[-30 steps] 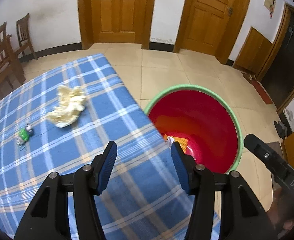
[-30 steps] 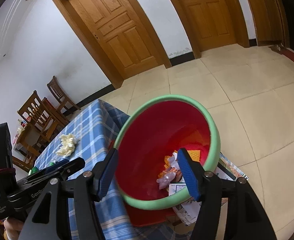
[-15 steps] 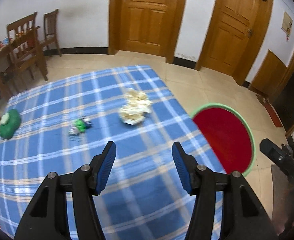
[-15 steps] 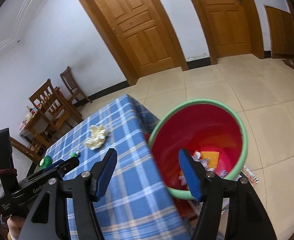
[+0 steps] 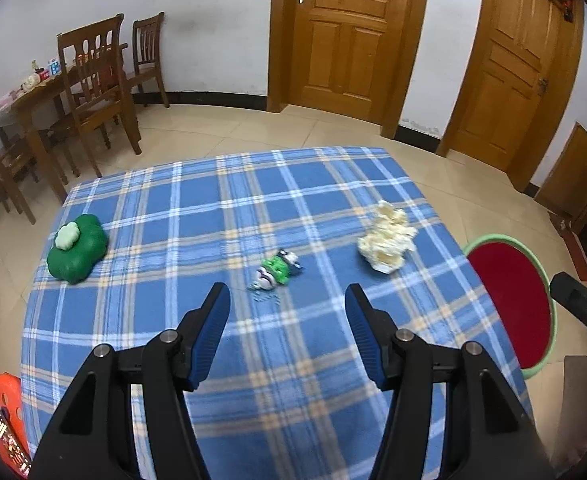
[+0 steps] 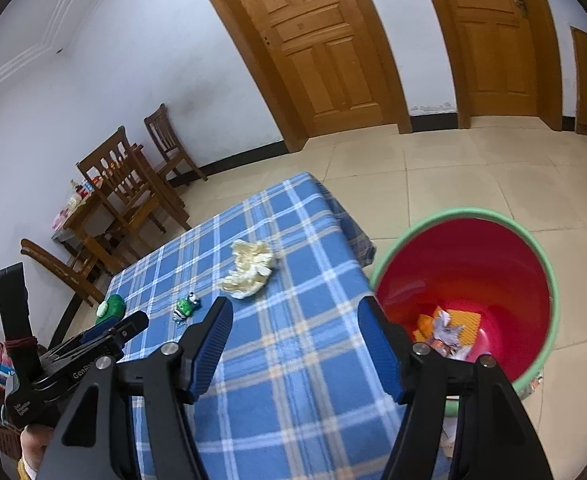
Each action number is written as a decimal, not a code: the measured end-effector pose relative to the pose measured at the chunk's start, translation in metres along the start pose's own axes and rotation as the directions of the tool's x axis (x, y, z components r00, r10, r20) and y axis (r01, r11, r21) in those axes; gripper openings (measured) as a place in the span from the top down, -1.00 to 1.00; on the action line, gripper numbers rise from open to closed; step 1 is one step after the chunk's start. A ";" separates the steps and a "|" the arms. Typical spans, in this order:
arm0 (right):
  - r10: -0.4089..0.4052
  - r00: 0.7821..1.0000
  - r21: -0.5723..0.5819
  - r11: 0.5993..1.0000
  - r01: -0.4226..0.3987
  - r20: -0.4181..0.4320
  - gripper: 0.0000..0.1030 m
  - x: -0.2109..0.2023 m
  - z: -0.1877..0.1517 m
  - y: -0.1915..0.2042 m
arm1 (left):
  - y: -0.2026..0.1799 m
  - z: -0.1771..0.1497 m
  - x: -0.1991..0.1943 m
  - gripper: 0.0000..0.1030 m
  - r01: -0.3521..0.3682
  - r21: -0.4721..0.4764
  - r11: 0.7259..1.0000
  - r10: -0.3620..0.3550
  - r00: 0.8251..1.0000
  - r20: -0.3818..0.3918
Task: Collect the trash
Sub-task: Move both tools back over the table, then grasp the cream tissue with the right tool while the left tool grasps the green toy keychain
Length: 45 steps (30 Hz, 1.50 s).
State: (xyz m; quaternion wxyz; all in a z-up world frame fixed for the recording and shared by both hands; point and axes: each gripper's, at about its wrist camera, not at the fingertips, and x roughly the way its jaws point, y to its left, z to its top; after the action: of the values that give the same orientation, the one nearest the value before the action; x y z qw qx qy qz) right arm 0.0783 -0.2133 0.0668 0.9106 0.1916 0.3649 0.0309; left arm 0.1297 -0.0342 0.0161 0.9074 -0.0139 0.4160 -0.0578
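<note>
Crumpled paper wad (image 5: 387, 242); round bucket (image 6: 467, 276).

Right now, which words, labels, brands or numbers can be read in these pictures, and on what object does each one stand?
"Gen...": white letters on the body of the left gripper, right wrist view; the rest is hidden behind the right gripper.
A second line of print lower on that body: too small to read.
Orange object at the table edge, print on it: blurred.
Boxes on the wooden table: too small.

Ahead of the left gripper (image 5: 287, 312): blue plaid tablecloth (image 5: 197, 208), green-and-white wrapper (image 5: 277, 271), pale-yellow crumpled paper (image 5: 387, 238). Right of it: red bin (image 5: 513, 300), green-rimmed.
</note>
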 end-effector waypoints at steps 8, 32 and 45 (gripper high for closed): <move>0.006 0.999 -0.046 0.999 -0.007 -0.043 -0.37 0.041 0.014 0.026 | 0.013 0.004 0.033 -0.17 0.015 -0.034 0.999 -0.016 0.999 -0.038; -0.029 0.988 -0.103 0.995 0.013 -0.152 -0.37 0.153 0.016 0.044 | 0.026 -0.003 0.100 -0.17 0.003 -0.088 0.996 -0.009 0.998 -0.068; -0.016 0.985 -0.118 0.993 -0.005 -0.171 -0.13 0.167 0.009 0.050 | 0.026 -0.004 0.101 -0.17 -0.007 -0.089 0.996 0.003 0.999 -0.050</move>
State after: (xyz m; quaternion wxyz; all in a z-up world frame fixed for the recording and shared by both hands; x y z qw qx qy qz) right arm 0.2106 -0.1375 -0.0174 0.8855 0.1331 0.4401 0.0662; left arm 0.1942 -0.0199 -0.0641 0.8955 -0.0519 0.4405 -0.0372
